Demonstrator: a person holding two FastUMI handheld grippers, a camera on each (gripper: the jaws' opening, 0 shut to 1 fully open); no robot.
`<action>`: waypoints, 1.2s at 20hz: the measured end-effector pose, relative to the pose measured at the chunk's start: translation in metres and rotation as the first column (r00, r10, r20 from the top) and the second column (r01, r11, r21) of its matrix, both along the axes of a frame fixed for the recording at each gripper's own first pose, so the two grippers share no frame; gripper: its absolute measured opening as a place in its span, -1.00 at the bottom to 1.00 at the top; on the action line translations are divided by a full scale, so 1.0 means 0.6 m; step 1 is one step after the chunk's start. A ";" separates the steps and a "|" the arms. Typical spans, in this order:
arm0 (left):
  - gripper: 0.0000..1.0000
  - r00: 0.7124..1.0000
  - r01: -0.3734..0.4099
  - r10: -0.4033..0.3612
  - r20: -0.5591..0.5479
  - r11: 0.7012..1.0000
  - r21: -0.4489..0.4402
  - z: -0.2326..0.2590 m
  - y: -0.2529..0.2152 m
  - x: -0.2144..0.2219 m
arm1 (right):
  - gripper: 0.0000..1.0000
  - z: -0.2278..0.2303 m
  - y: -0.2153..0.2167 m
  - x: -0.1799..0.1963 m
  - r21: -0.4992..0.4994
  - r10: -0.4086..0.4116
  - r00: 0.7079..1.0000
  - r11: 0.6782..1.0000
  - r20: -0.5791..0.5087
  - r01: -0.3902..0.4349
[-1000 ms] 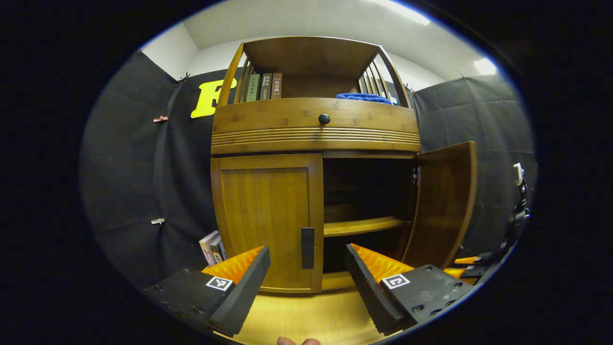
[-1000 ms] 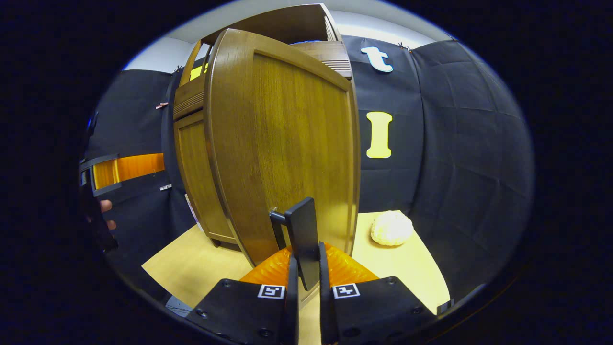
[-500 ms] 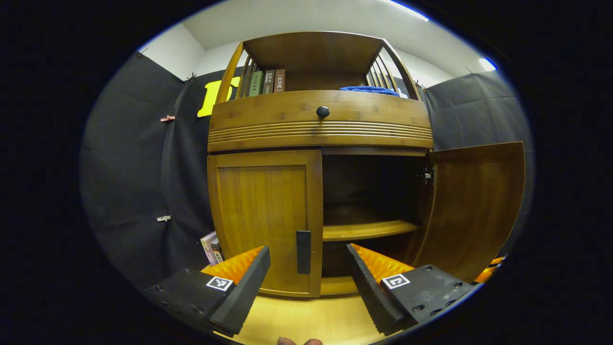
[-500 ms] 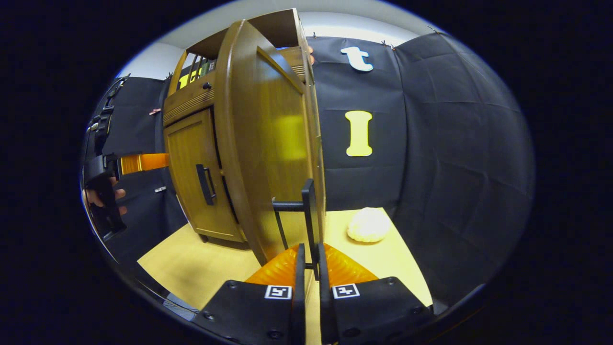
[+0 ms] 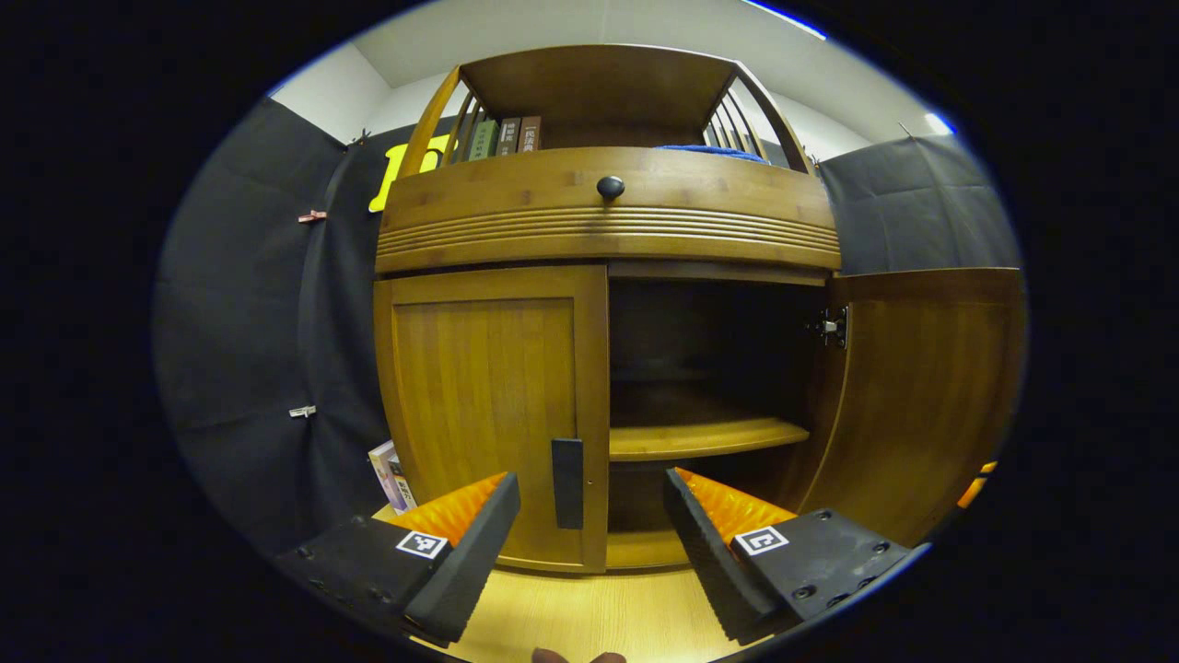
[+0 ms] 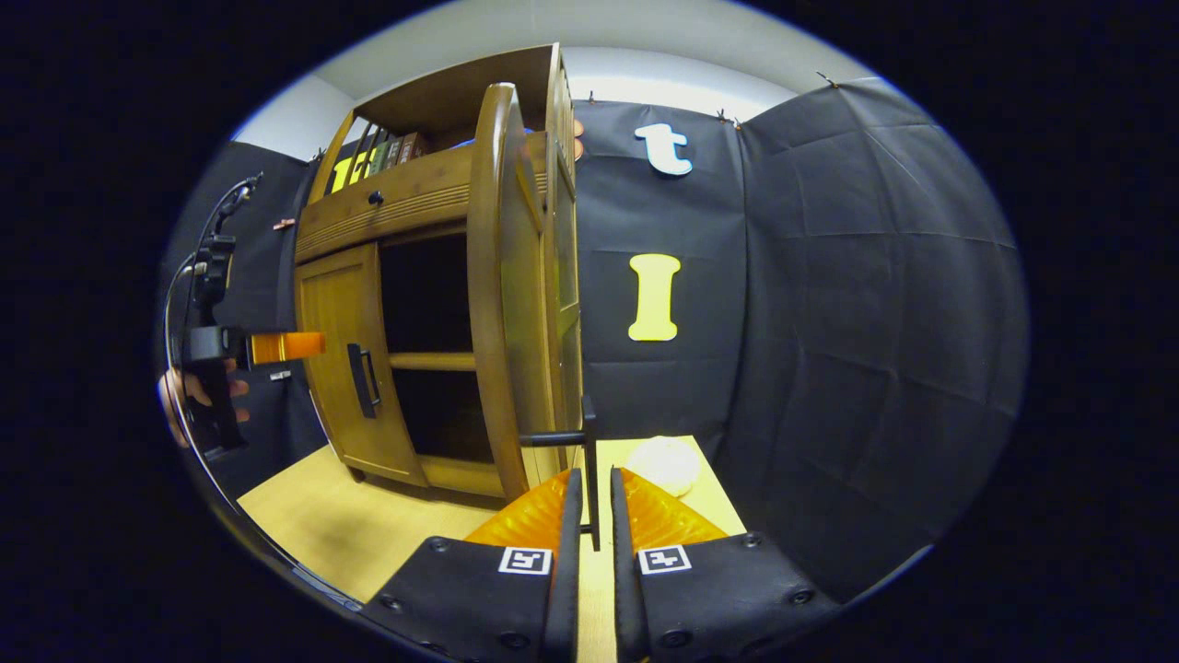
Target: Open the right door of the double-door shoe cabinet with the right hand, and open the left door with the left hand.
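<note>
Now the left gripper (image 5: 589, 539), jaws apart, should straddle the left door's black handle (image 5: 567, 482) squarely before closing, while the right gripper (image 6: 589, 516) sits clamped on the right door's handle (image 6: 586, 460).

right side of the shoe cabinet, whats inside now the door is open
Behind the open right door, a bare wooden shelf crosses the compartment, nothing visible on it. The space above and below is too dark to tell. The closed left door hides its half.

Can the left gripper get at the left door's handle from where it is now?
Probably yes: the left gripper is open, the left door handle sits straight ahead between its fingers, and nothing stands between them.
</note>
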State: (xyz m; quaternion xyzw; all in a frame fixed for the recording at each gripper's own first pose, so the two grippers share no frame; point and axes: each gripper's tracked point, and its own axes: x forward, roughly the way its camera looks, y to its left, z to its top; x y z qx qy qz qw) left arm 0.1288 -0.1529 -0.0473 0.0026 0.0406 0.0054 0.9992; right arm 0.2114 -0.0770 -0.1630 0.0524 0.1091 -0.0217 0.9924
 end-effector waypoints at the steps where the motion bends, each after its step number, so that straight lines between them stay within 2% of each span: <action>1: 0.94 1.000 -0.002 0.002 -0.006 1.000 0.012 -0.001 0.003 0.006 | -0.54 0.004 0.001 -0.002 0.018 -0.016 1.000 1.000 0.010 0.016; 4: 0.93 1.000 0.004 -0.004 -0.019 1.000 0.025 -0.013 0.010 0.014 | 0.30 0.013 -0.019 0.010 0.024 -0.095 0.993 0.995 0.064 0.094; 6: 0.94 1.000 0.005 -0.004 -0.030 1.000 0.021 -0.022 0.012 0.030 | 0.86 0.013 -0.024 0.012 0.051 -0.112 0.991 0.993 0.079 0.108; 7: 0.92 0.999 0.005 -0.005 -0.037 1.000 0.020 -0.027 0.011 0.042 | 0.97 0.018 -0.016 0.009 0.077 -0.115 0.989 0.991 0.094 0.108; 9: 0.92 0.999 0.007 -0.005 -0.048 0.999 0.036 -0.048 0.017 0.069 | 0.90 0.015 -0.011 0.010 0.113 -0.130 0.988 0.986 0.084 0.120; 12: 0.84 0.997 0.007 -0.002 -0.073 0.998 0.061 -0.074 0.022 0.102 | 1.00 0.017 -0.019 -0.003 0.133 -0.168 0.983 0.979 0.072 0.157; 14: 0.69 0.997 -0.003 0.008 -0.075 0.998 0.063 -0.081 0.029 0.131 | 0.96 0.017 -0.033 0.004 0.127 -0.201 0.976 0.974 0.084 0.190; 19: 0.35 0.995 -0.022 0.030 -0.095 0.996 0.084 -0.104 0.045 0.182 | 1.00 0.018 -0.053 -0.001 0.132 -0.271 0.958 0.957 0.089 0.258; 22: 0.22 0.995 -0.013 0.023 -0.097 0.995 0.102 -0.108 0.045 0.208 | 0.96 0.020 -0.063 -0.001 0.133 -0.301 0.949 0.948 0.090 0.288; 24: 0.01 0.993 -0.005 0.016 -0.113 0.996 0.092 -0.117 0.036 0.215 | 0.95 0.020 -0.064 -0.002 0.131 -0.307 0.948 0.947 0.089 0.294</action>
